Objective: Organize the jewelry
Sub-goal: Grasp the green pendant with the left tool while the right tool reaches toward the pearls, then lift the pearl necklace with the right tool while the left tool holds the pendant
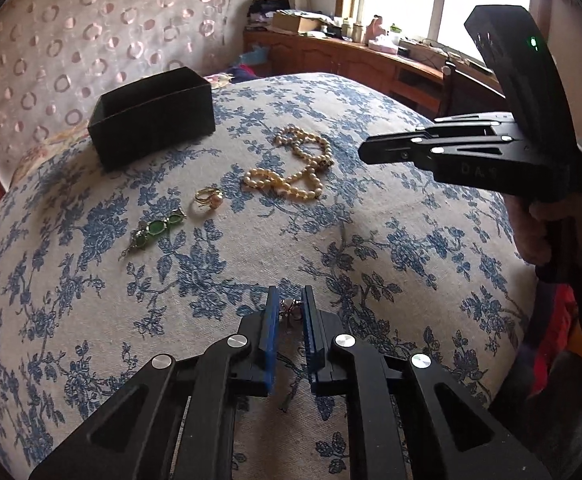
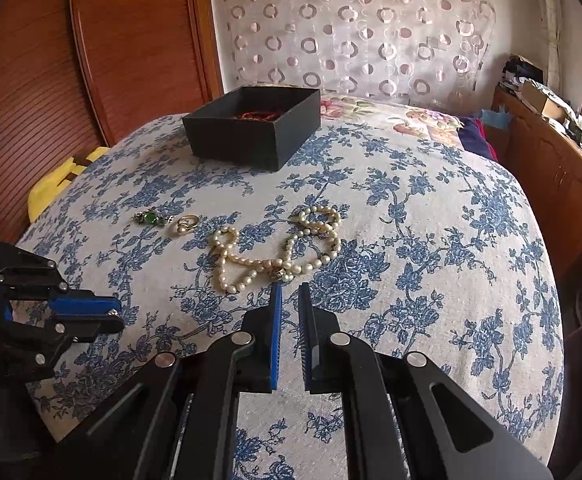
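An open black box (image 1: pixel 153 118) (image 2: pixel 253 126) stands on the bed's far side, with something red inside. A pearl necklace (image 1: pixel 295 164) (image 2: pixel 277 250), a gold pearl ring (image 1: pixel 209 197) (image 2: pixel 186 224) and a green stone brooch (image 1: pixel 157 230) (image 2: pixel 151 217) lie loose on the blue floral bedspread (image 1: pixel 391 248). My left gripper (image 1: pixel 290 304) (image 2: pixel 107 314) is shut on a small reddish metal jewelry piece (image 1: pixel 289 308) near the bedspread. My right gripper (image 2: pixel 290 300) (image 1: pixel 365 150) hovers just before the necklace, its jaws nearly together and empty.
A patterned headboard (image 2: pixel 351 32) rises behind the box. A wooden wardrobe (image 2: pixel 91 40) stands at the left, and a cluttered wooden desk (image 1: pixel 371 56) under the window. A yellow object (image 2: pixel 55 184) lies at the bed's left edge.
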Action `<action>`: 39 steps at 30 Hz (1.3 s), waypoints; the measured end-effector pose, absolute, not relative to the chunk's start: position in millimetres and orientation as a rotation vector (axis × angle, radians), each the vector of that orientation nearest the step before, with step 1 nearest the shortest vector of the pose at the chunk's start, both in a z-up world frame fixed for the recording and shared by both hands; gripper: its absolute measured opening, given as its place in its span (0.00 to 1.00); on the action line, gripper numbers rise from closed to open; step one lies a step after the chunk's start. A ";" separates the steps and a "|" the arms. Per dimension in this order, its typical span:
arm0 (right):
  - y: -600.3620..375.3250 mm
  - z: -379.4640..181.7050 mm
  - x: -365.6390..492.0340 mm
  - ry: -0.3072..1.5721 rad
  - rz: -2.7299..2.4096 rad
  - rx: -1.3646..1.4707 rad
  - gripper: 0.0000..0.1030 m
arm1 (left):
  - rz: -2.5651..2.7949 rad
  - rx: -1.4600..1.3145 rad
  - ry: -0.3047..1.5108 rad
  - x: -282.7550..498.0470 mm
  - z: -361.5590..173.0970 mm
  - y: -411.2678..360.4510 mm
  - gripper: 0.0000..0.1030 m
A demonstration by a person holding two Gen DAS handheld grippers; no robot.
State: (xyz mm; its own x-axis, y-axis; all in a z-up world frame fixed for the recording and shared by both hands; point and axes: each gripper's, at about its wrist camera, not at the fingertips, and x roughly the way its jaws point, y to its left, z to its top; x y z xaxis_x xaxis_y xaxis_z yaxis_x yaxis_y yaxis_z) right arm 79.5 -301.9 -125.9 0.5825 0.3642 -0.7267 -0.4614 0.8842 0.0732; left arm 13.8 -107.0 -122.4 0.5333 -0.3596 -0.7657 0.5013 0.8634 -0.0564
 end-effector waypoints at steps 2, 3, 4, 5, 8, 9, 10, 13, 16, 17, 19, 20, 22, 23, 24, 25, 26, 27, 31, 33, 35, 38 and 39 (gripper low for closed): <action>-302.7 -125.9 82.7 0.821 0.482 -0.126 0.09 | -0.505 0.165 0.862 16.7 -120.2 -102.9 0.10; -302.8 -126.2 84.5 0.822 0.481 -0.127 0.09 | -0.500 0.161 0.859 18.0 -119.1 -101.8 0.10; -302.5 -126.4 87.1 0.823 0.480 -0.127 0.09 | -0.495 0.156 0.854 19.2 -117.6 -99.8 0.10; -302.0 -126.3 89.9 0.823 0.478 -0.128 0.09 | -0.488 0.150 0.850 21.0 -115.5 -97.3 0.10; -301.1 -126.2 100.1 0.821 0.467 -0.137 0.09 | -0.474 0.135 0.838 26.3 -110.4 -91.3 0.10; -300.3 -126.2 103.8 0.821 0.464 -0.141 0.09 | -0.469 0.131 0.834 27.9 -109.1 -89.7 0.10; -300.1 -126.3 106.4 0.821 0.463 -0.145 0.09 | -0.464 0.125 0.830 29.4 -107.8 -87.9 0.10; -297.2 -127.0 118.7 0.826 0.452 -0.160 0.09 | -0.445 0.108 0.815 34.5 -104.2 -81.5 0.10; -295.7 -127.2 130.7 0.830 0.439 -0.172 0.10 | -0.428 0.092 0.804 38.8 -100.7 -74.1 0.10; -295.8 -127.7 133.8 0.832 0.435 -0.174 0.10 | -0.421 0.088 0.801 40.0 -99.6 -71.4 0.10; -293.8 -130.0 142.1 0.848 0.431 -0.182 0.18 | -0.415 0.082 0.797 41.1 -98.6 -68.5 0.10; -291.0 -130.6 145.7 0.854 0.433 -0.193 0.21 | -0.411 0.077 0.796 41.8 -98.0 -66.5 0.10; -287.4 -132.4 148.8 0.858 0.434 -0.214 0.27 | -0.407 0.074 0.793 42.2 -97.2 -64.9 0.10; -285.4 -134.4 151.4 0.867 0.434 -0.227 0.27 | -0.406 0.072 0.792 42.4 -96.8 -63.9 0.10; -284.1 -136.4 152.7 0.876 0.433 -0.234 0.27 | -0.404 0.070 0.791 42.6 -96.5 -63.3 0.10; -283.5 -138.5 154.4 0.884 0.432 -0.239 0.27 | -0.403 0.069 0.790 42.7 -96.6 -63.0 0.10; -282.8 -140.5 156.1 0.890 0.431 -0.242 0.27 | -0.402 0.068 0.789 43.1 -96.4 -62.5 0.10; -283.1 -141.4 157.3 0.889 0.433 -0.237 0.27 | -0.401 0.068 0.789 42.1 -96.6 -62.0 0.10; -283.0 -141.3 159.2 0.891 0.464 -0.220 0.06 | -0.397 0.069 0.788 42.9 -96.6 -61.1 0.10; -281.5 -141.0 159.2 0.889 0.470 -0.228 0.06 | -0.394 0.069 0.784 44.4 -95.1 -60.4 0.10; -280.6 -141.0 159.9 0.892 0.472 -0.226 0.05 | -0.389 0.064 0.777 46.9 -92.2 -58.2 0.10; -281.3 -128.7 155.2 0.859 0.475 -0.216 0.05 | -0.377 0.063 0.771 50.9 -88.1 -54.5 0.10; -282.1 -122.8 152.6 0.842 0.478 -0.211 0.05 | -0.373 0.063 0.767 52.0 -86.5 -53.1 0.10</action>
